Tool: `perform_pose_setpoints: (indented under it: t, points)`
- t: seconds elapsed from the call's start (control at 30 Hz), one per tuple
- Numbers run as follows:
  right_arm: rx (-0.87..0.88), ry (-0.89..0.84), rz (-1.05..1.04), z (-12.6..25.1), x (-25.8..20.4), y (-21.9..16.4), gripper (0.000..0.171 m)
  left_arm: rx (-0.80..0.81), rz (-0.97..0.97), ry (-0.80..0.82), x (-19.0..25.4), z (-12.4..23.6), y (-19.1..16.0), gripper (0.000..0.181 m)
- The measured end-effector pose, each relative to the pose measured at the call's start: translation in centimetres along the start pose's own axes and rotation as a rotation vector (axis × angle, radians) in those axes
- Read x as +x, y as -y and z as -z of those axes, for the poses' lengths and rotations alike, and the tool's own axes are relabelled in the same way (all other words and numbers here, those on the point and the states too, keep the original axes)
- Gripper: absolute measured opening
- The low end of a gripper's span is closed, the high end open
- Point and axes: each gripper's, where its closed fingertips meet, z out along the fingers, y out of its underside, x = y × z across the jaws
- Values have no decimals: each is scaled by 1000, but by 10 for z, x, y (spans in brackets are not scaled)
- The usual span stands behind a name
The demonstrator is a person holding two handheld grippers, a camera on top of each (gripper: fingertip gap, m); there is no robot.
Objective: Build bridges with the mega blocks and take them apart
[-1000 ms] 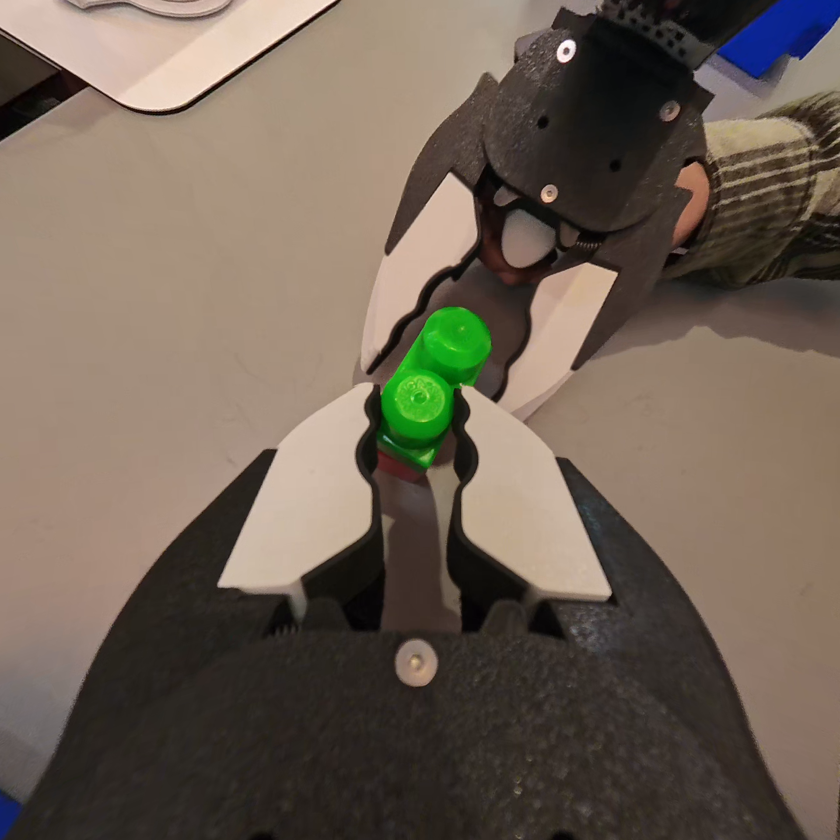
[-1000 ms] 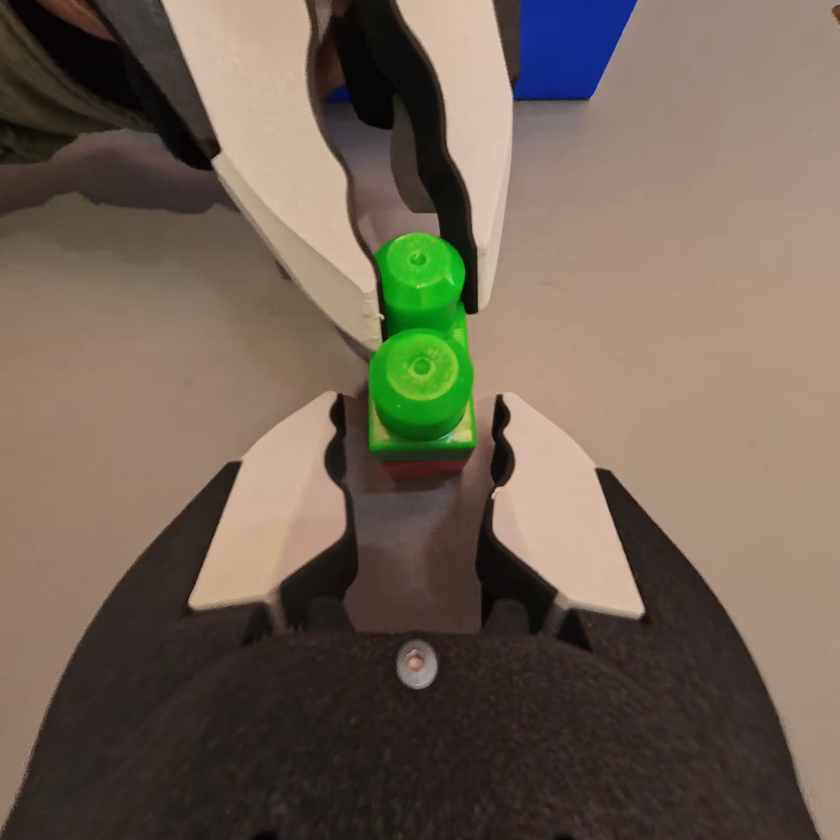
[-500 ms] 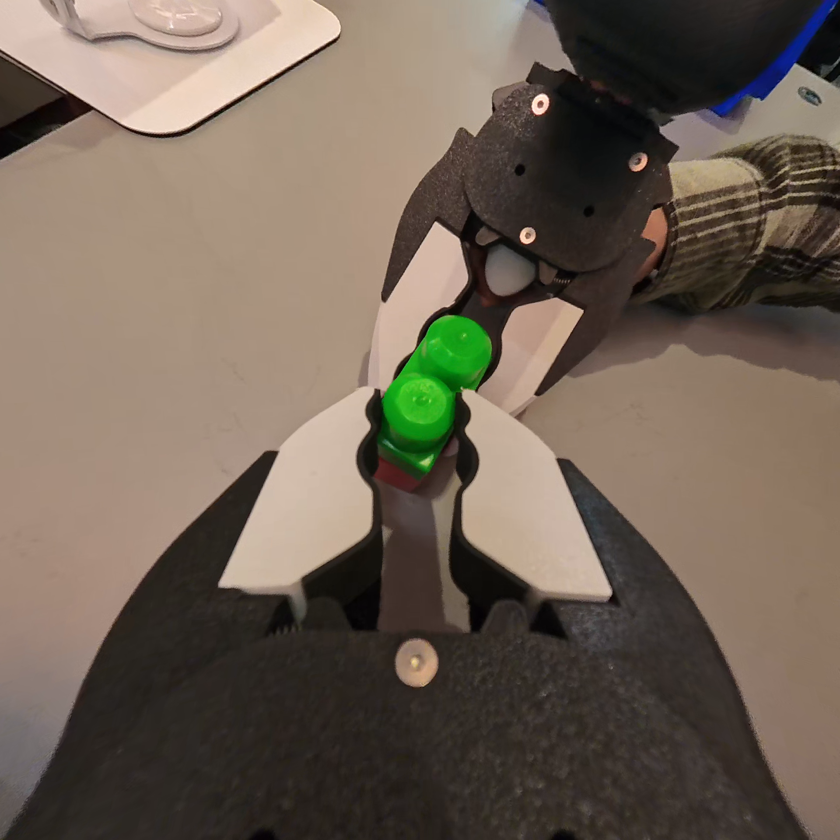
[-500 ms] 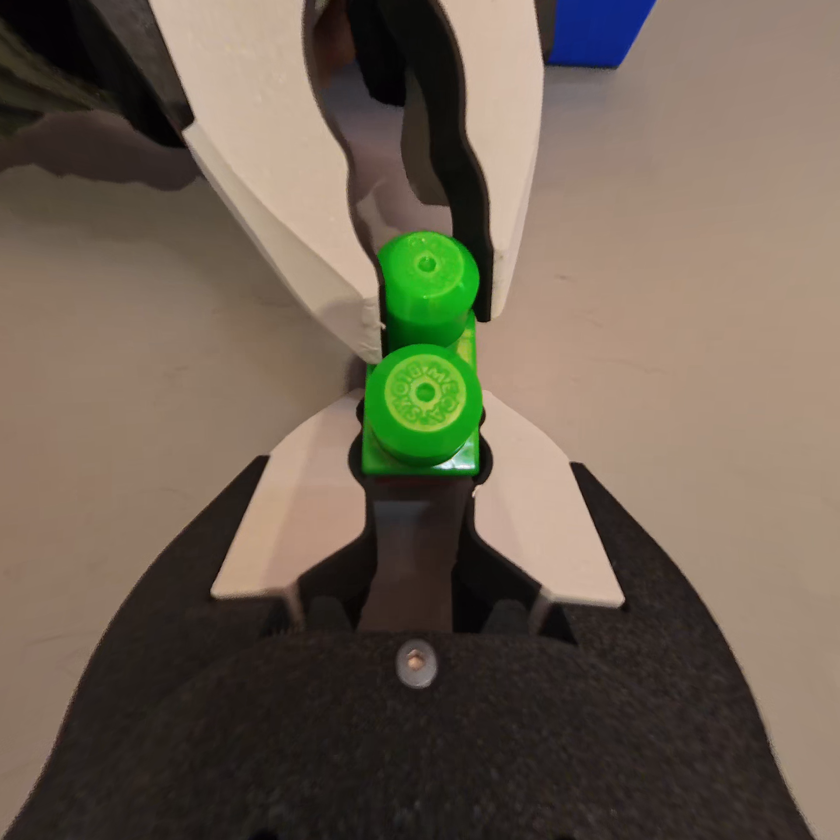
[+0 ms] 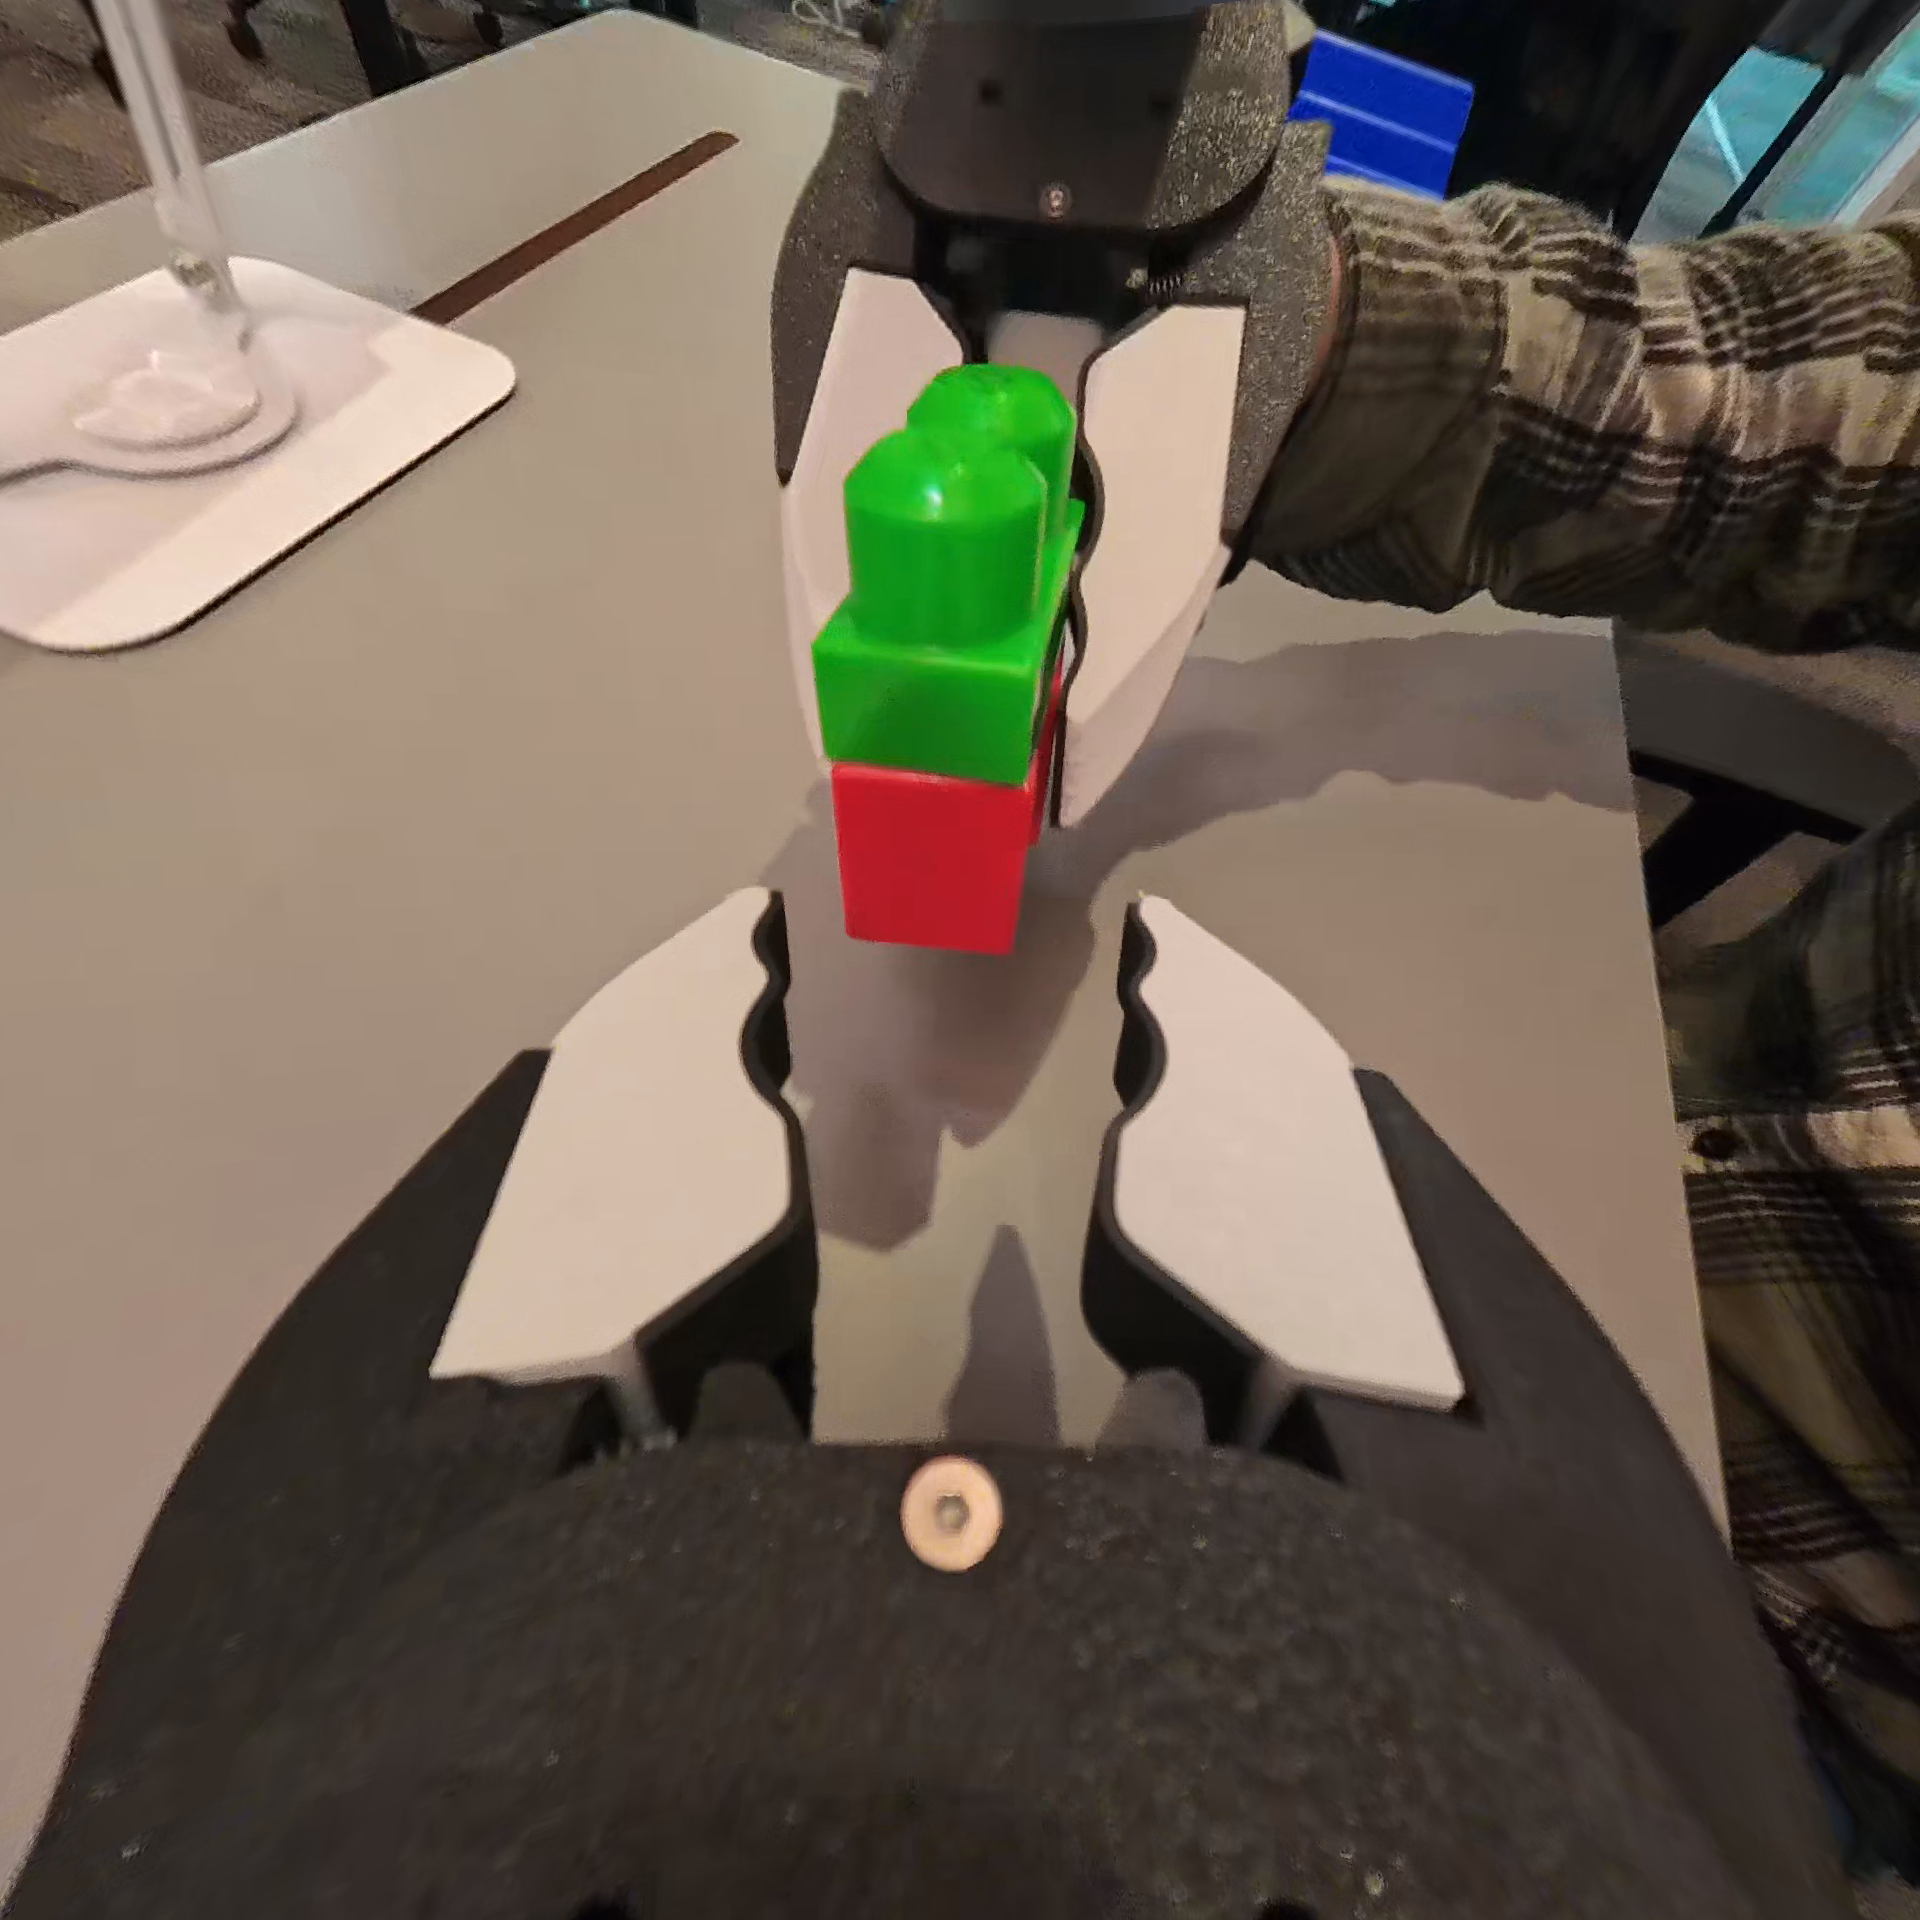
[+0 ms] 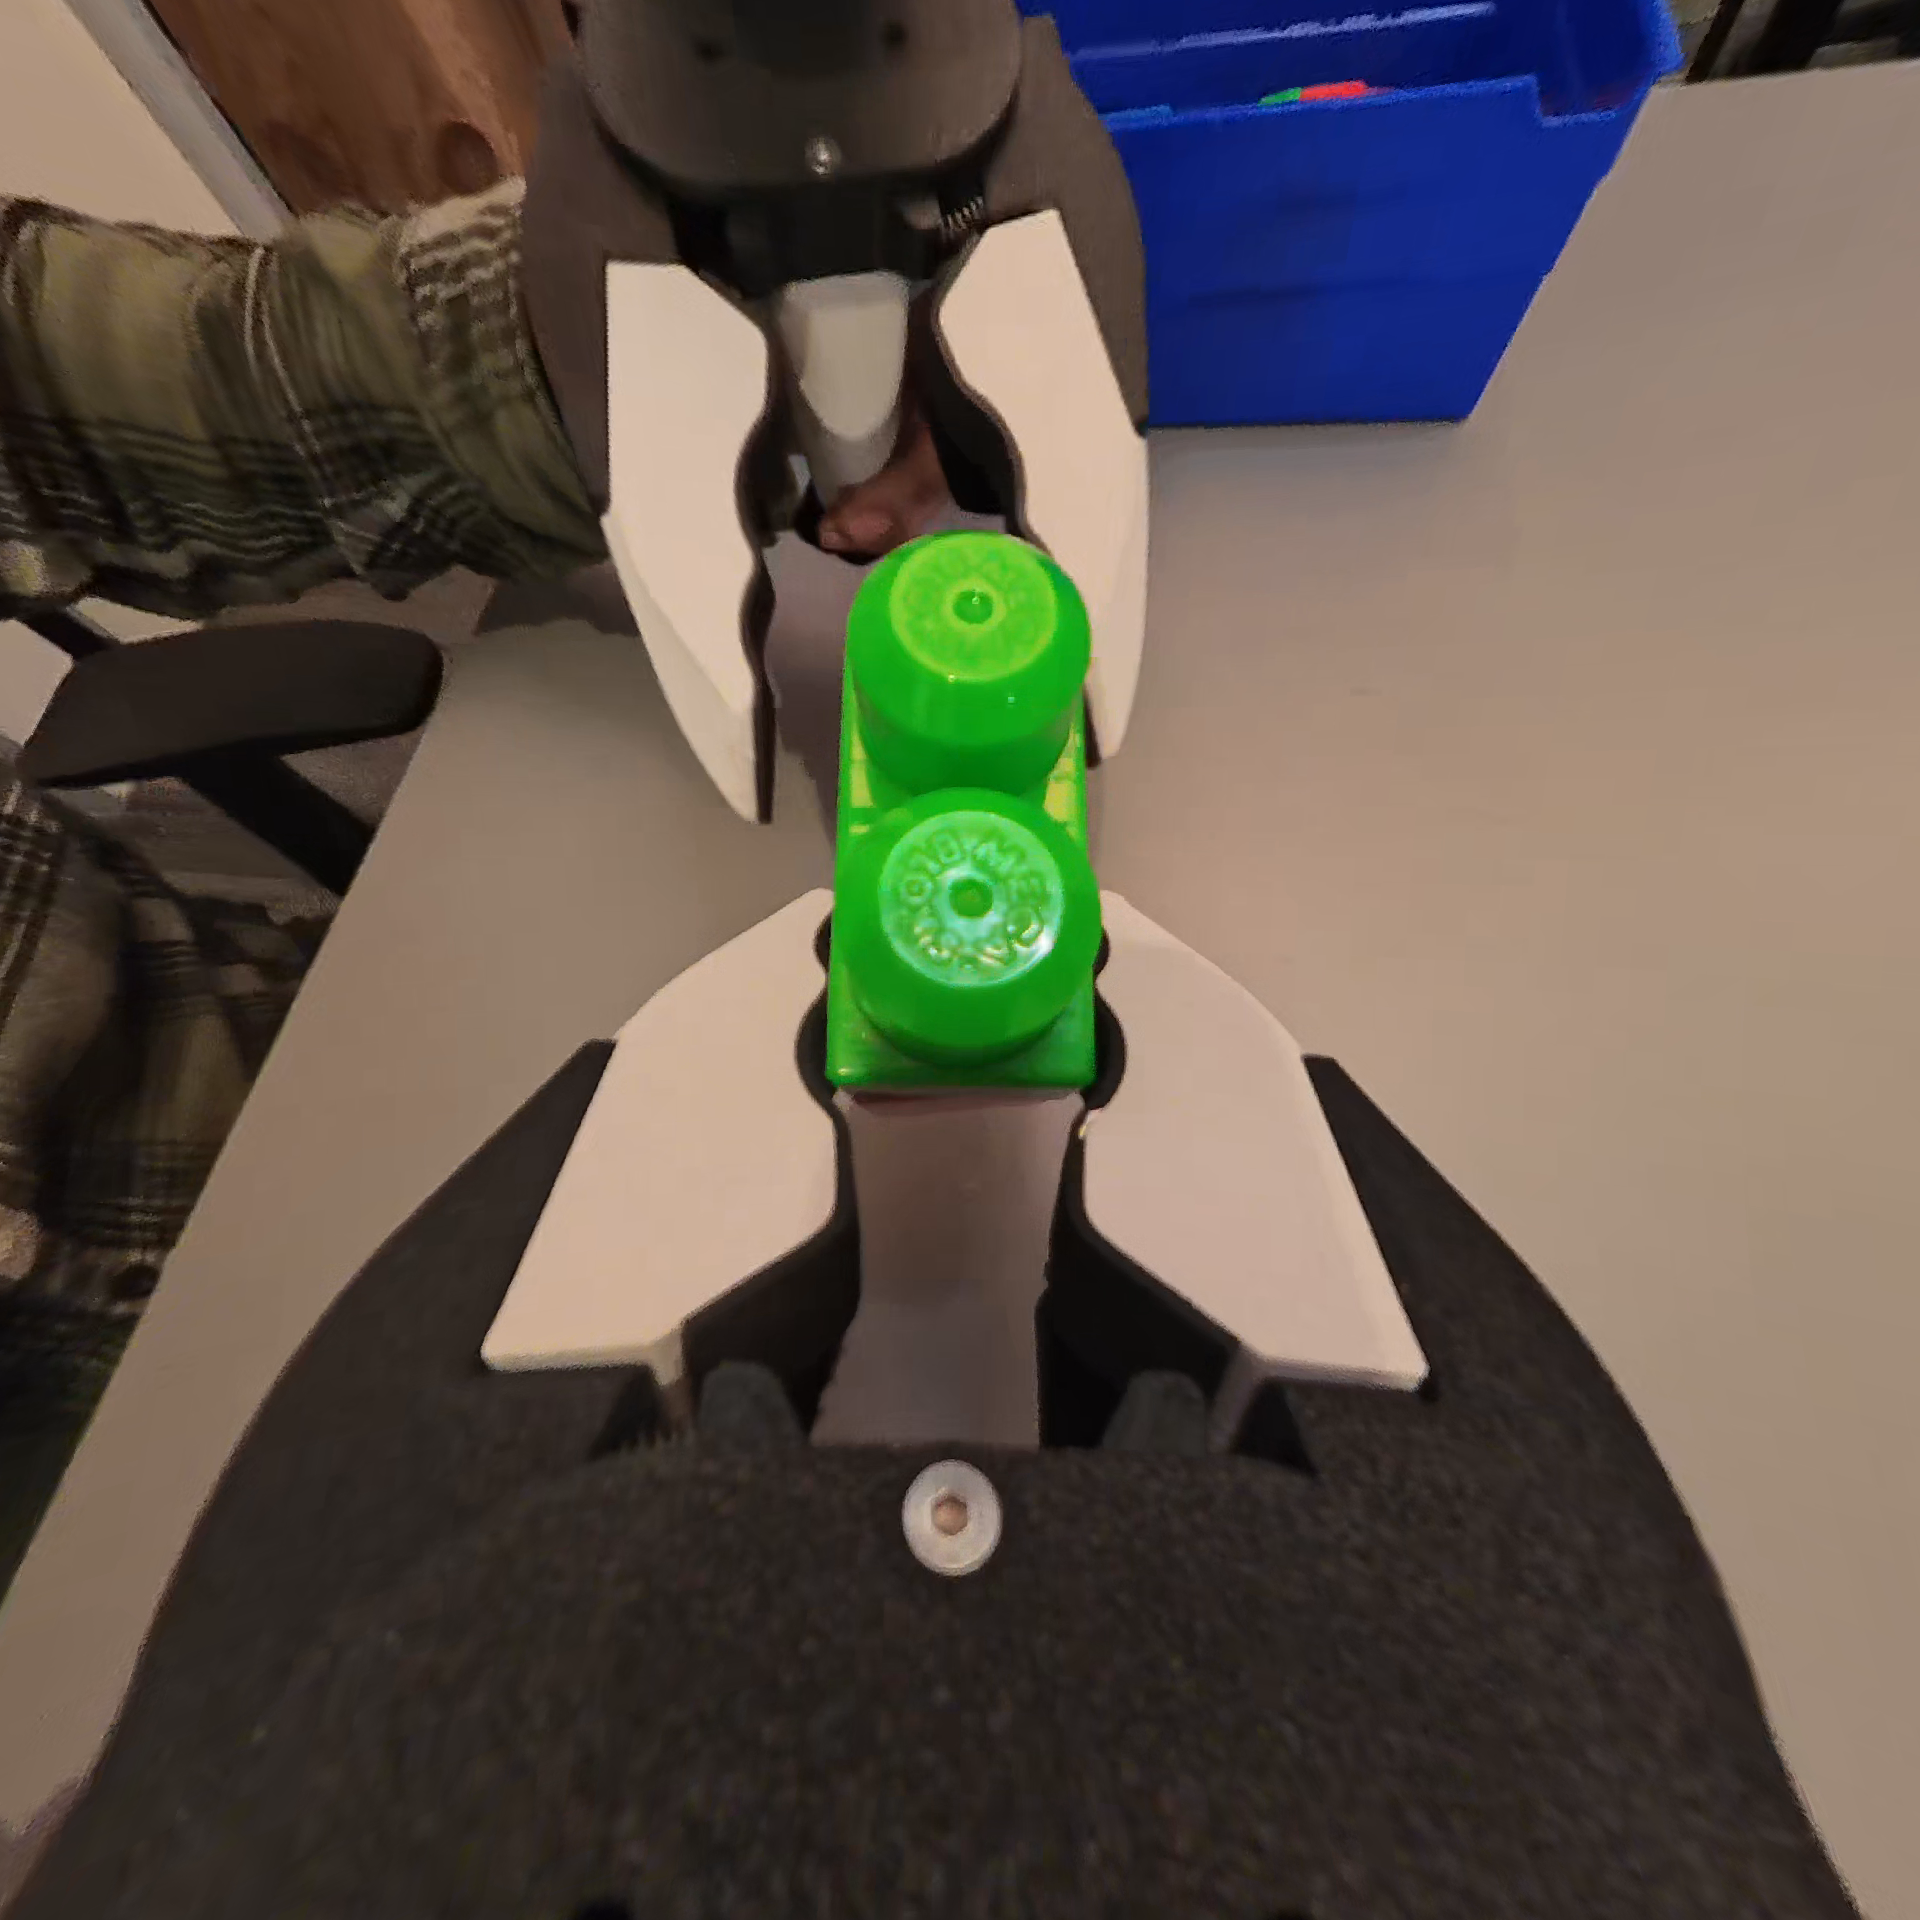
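Note:
A green two-stud block sits pressed on top of a red block. My right gripper is shut on the near end of the green block and holds the stack above the grey table. In the left wrist view the right gripper faces me with the stack between its fingers. My left gripper is open and empty, just short of and below the stack. In the right wrist view the left gripper stands open around the far stud, and the red block is hidden.
A blue bin with blocks stands at the back of the table; it also shows in the left wrist view. A white stand base lies at the left. Plaid sleeves, a chair and the table edge are near.
My right gripper closed on the green block. My left gripper then opened and let go. The stack has risen off the table in the right gripper.

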Motion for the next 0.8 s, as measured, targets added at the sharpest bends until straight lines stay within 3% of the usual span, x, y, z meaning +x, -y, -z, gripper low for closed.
perform_pose_setpoints:
  t: [0.07,0.17,0.37,0.47,0.53,0.63,0.8]
  points:
    - [-12,20,12,5,-9,1,40,-2,-27,-29,9,-9,8,59]
    - [-1,37,12,13,-17,4,40,-42,-53,-79,18,-22,9,37]
    - [-19,78,14,24,-29,-11,41,-43,-82,-106,30,-40,6,36]
    - [12,38,15,37,-24,-11,67,-64,-73,-112,32,-46,-1,36]
    - [33,-1,28,48,-19,-8,76,-56,-42,-122,32,-48,-3,36]
    - [31,-8,58,56,-21,-4,67,-29,-6,-135,31,-46,0,36]
    - [-9,111,30,54,-34,2,35,-34,-18,-159,41,-45,5,36]
